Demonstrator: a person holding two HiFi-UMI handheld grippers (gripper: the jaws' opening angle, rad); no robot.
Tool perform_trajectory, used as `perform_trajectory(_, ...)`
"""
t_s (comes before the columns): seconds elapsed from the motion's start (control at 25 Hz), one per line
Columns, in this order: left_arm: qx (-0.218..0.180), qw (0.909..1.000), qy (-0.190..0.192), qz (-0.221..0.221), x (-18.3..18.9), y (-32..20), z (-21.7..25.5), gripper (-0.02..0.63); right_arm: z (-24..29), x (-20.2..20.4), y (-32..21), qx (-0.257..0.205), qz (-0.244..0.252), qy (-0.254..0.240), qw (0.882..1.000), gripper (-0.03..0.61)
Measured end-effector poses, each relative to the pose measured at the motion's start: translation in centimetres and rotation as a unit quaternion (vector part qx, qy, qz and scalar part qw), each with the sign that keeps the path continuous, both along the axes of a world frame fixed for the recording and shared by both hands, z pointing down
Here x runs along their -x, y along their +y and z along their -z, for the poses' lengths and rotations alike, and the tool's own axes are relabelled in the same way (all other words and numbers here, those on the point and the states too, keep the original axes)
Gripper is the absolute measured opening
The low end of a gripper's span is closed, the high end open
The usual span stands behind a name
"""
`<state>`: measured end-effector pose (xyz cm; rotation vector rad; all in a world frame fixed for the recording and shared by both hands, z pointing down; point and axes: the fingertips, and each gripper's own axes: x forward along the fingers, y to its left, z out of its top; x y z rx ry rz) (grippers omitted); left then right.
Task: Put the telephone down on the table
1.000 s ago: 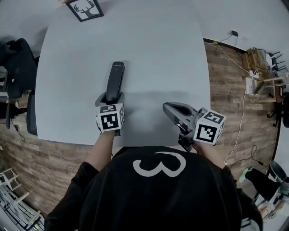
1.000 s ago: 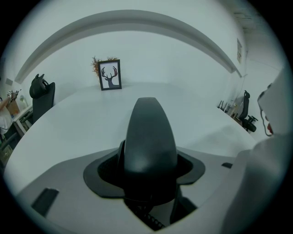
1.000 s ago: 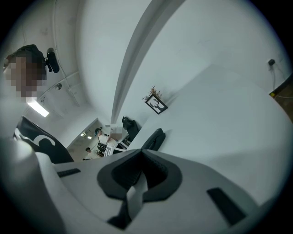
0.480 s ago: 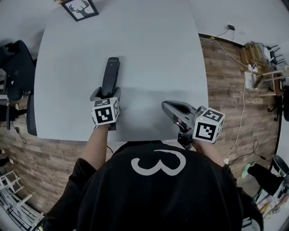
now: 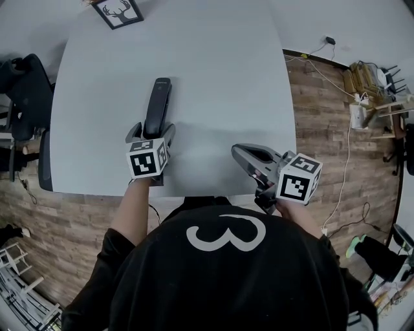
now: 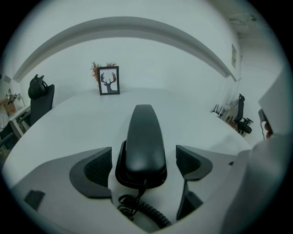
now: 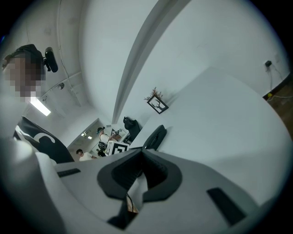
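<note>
The black telephone handset [image 5: 157, 103] lies flat on the pale grey table [image 5: 220, 71], pointing away from me. My left gripper [image 5: 152, 130] straddles its near end. Its jaws have just been opening, and both pads [image 6: 98, 168] now stand clear of the telephone [image 6: 145, 139], one on each side. A coiled black cord [image 6: 143, 211] trails from the near end. My right gripper [image 5: 240, 153] hovers over the table's front edge to the right, shut with nothing in it. From the right gripper [image 7: 141, 155] view the telephone [image 7: 154, 136] lies off beyond the jaws.
A framed deer picture [image 5: 118, 13] stands at the table's far left corner. A black office chair [image 5: 26, 84] is at the left edge. The wooden floor on the right carries cables and clutter [image 5: 362, 97].
The left gripper's jaws have spread apart off the telephone, which stays lying on the table. The right gripper has barely moved.
</note>
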<state>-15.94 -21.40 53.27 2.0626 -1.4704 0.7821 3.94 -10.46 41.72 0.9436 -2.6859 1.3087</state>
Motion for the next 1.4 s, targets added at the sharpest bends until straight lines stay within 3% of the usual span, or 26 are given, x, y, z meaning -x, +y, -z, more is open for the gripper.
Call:
perform_trajectory(0.48, -0.044, 0.9946, 0.093, -0.013, -2.7, 4.7, 8.2, 0.425, 1.7, -0.8, 2.8, -0.034, 0.023, 0.005, 0.999, 0.008)
perform_trajectory(0.68, -0.037, 0.9851, 0.162, -0.046, -6.0, 9.2, 11.7, 0.423, 3.1, -1.4, 4.2, -0.061, 0.036, 0.006, 0.997, 0.008)
perform_trajectory(0.92, -0.019, 0.9664, 0.231, -0.111, -10.5, 14.8, 15.1, 0.415, 5.2, -1.2, 5.7, -0.094, 0.057, 0.004, 0.994, 0.008)
perform_trajectory(0.96, -0.016, 0.9628, 0.243, -0.117, -11.2, 15.6, 15.7, 0.39, 5.5, -1.2, 6.0, -0.099, 0.061, 0.003, 0.993, 0.008)
perform_trajectory(1.08, -0.018, 0.9544, 0.267, -0.132, -12.3, 17.6, 17.4, 0.186, 6.4, -1.2, 6.7, -0.115, 0.071, -0.001, 0.991, 0.008)
perform_trajectory(1.2, -0.036, 0.9507, 0.263, -0.161, -12.8, 19.4, 18.6, 0.03, 7.3, -0.7, 7.3, -0.132, 0.08, -0.002, 0.988, 0.008)
perform_trajectory(1.4, -0.066, 0.953, 0.234, -0.181, -13.2, 20.5, 19.5, 0.012, 8.4, -0.3, 8.4, -0.151, 0.104, -0.001, 0.983, 0.008)
